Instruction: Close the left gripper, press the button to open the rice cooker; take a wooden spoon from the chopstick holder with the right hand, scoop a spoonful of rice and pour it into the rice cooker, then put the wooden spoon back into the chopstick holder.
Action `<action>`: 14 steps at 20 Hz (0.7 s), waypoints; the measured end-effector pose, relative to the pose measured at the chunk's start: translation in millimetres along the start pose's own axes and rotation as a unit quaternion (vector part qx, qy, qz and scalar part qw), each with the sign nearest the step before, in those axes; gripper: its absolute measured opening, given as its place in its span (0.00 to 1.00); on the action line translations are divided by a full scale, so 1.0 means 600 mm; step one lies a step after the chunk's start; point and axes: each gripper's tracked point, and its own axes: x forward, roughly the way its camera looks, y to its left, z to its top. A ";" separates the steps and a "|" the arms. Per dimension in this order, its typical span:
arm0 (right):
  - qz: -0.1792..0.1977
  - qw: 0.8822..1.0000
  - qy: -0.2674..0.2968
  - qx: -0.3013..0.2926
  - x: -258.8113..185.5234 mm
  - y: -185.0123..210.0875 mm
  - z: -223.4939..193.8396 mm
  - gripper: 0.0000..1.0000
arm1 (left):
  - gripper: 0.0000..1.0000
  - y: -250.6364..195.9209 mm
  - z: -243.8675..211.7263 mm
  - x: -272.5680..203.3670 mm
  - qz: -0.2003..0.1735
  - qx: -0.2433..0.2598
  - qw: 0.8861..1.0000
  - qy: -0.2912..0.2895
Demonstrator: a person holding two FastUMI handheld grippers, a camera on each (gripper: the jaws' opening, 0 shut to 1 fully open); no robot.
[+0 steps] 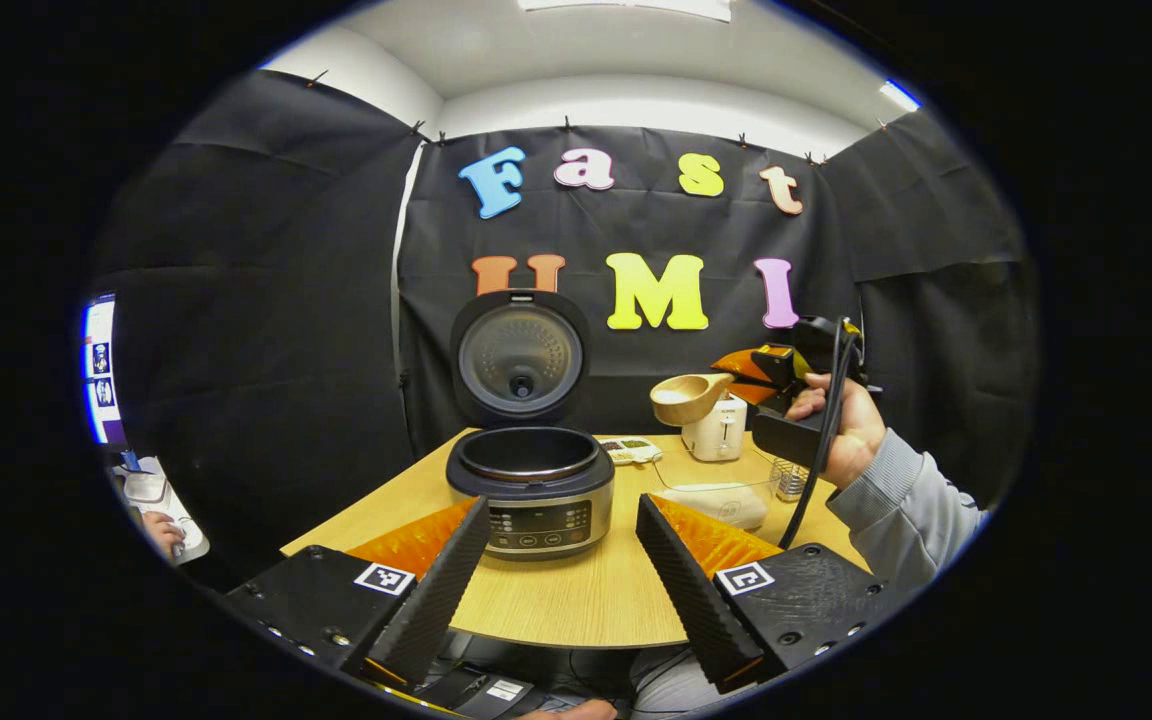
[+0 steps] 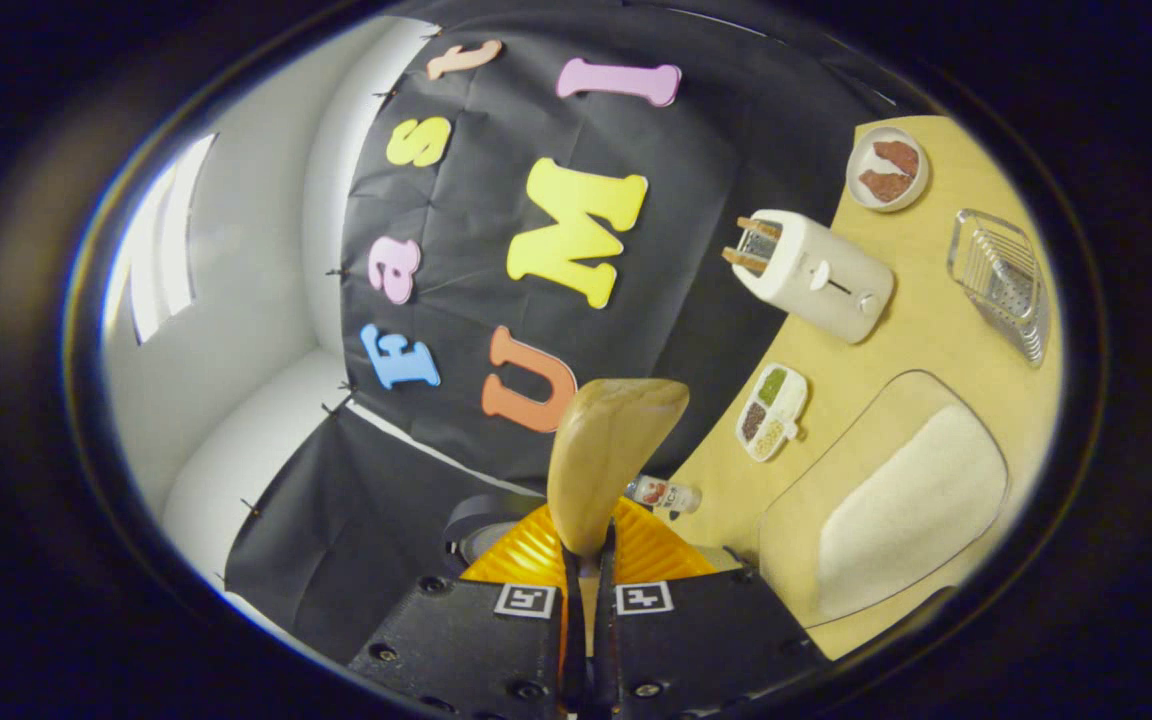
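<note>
Right gripper (image 2: 588,560) clamps wooden spoon (image 2: 608,450).

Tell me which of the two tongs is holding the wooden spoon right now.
The right tongs, shut on the wooden spoon. The left tongs stand open and empty before the rice cooker.

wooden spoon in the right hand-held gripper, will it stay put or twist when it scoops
Probably rigid: the wooden spoon looks like thick carved wood. The right hand-held gripper pinches only its narrow handle end, so the deep bowl could pivot under load. The smooth finish may slip slightly.
</note>
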 end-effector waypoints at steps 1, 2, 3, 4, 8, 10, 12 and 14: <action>0.001 1.000 0.008 -0.006 0.017 0.013 -0.018 0.08 | 0.94 0.008 -0.003 -0.003 0.000 -0.001 1.000 0.000; 0.002 1.000 0.013 -0.013 0.031 0.026 -0.034 0.08 | 0.94 0.015 -0.006 -0.007 0.001 -0.001 1.000 0.000; 0.003 1.000 0.018 -0.021 0.045 0.040 -0.049 0.08 | 0.94 0.026 -0.007 -0.010 0.004 -0.002 1.000 -0.001; 0.004 0.999 0.024 -0.034 0.058 0.052 -0.066 0.08 | 0.94 0.036 -0.007 -0.013 0.009 -0.003 1.000 -0.001; -0.008 0.992 0.048 -0.112 0.104 0.079 -0.126 0.08 | 0.94 0.058 -0.011 -0.020 0.016 -0.010 1.000 -0.003; -0.013 0.985 0.064 -0.162 0.121 0.089 -0.157 0.08 | 0.94 0.062 -0.012 -0.022 0.016 -0.013 1.000 -0.002; -0.021 0.975 0.076 -0.209 0.138 0.091 -0.182 0.08 | 0.95 0.065 -0.010 -0.025 0.015 -0.015 1.000 -0.004; -0.023 0.967 0.084 -0.238 0.155 0.096 -0.208 0.08 | 0.95 0.070 -0.009 -0.027 0.019 -0.017 1.000 -0.007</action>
